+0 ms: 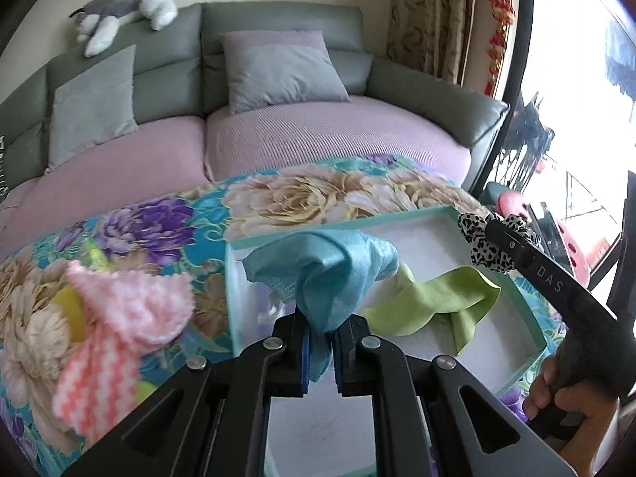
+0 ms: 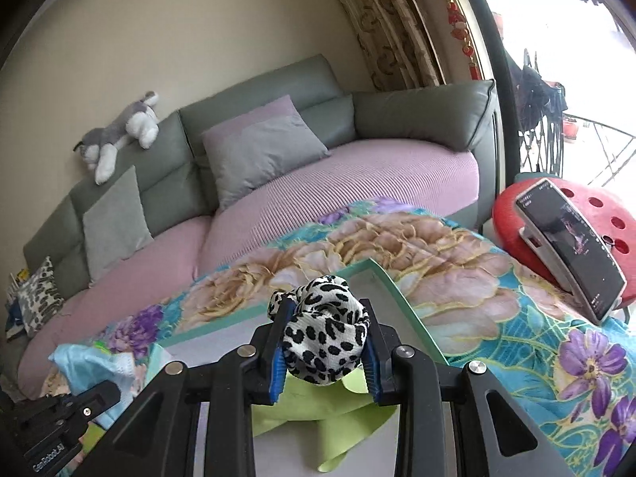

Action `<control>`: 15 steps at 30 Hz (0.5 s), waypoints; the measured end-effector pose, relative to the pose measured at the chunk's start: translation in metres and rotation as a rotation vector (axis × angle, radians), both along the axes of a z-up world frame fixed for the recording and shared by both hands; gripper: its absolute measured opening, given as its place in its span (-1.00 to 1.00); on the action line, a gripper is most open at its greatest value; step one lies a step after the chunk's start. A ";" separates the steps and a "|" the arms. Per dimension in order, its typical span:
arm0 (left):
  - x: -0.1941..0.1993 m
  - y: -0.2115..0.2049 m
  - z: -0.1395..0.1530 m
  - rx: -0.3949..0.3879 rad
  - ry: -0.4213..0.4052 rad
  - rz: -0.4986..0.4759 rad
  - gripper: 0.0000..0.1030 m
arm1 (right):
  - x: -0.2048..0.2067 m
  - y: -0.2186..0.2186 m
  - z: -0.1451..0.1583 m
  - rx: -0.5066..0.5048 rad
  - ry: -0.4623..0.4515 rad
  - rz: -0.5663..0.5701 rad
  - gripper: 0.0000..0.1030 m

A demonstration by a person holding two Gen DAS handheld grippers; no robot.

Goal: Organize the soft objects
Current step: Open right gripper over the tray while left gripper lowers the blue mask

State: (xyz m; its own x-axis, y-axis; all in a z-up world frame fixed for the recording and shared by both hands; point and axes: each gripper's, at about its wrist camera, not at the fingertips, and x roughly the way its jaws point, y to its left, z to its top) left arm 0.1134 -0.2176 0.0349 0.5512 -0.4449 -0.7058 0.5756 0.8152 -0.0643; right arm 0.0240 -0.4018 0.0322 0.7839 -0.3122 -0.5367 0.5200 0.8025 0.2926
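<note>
Two hand-held grippers over a teal-rimmed box (image 1: pixel 528 351) that sits on a floral blanket (image 1: pixel 167 230) in front of a sofa (image 1: pixel 286 143). The left gripper (image 1: pixel 321 351) is clamped fully onto a blue cloth (image 1: pixel 330 270); the pinch falls on a gathered lower fold, so the rest of the cloth bunches up ahead of the fingers and hangs above the box's near-left part, ready, it seems, to be dropped in. The right gripper (image 2: pixel 324 357) is closed part-way around a leopard-print scrunchie (image 2: pixel 324 332); its bulk keeps the jaws from meeting, and the blue pads (image 2: pixel 278 373) press its sides. In the left wrist view the scrunchie is carried over the far-right corner of the box. A green cloth (image 1: pixel 437 306) already lies crumpled on the white floor of the box, below the scrunchie in the right wrist view, which suggests the box is the collecting place. A pink-and-white knitted cloth (image 1: pixel 119 326) remains on the blanket left of the box, outside it, and is probably yet to be gathered. A hand (image 1: pixel 564 405) grasps the right gripper's handle.
</note>
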 end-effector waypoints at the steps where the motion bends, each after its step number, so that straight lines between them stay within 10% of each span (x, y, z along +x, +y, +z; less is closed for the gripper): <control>1: 0.002 -0.005 -0.004 0.008 0.008 -0.005 -0.82 | 0.001 -0.001 -0.003 0.000 0.012 -0.004 -0.36; 15: 0.017 -0.053 -0.049 0.077 0.074 -0.077 -0.82 | 0.011 -0.006 -0.025 0.022 0.094 -0.006 -0.36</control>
State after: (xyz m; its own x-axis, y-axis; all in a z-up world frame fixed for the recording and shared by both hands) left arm 0.1305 -0.2708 -0.0141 0.4625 -0.4270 -0.7771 0.6324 0.7731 -0.0485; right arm 0.0349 -0.4081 0.0071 0.7279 -0.3043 -0.6145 0.5507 0.7933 0.2596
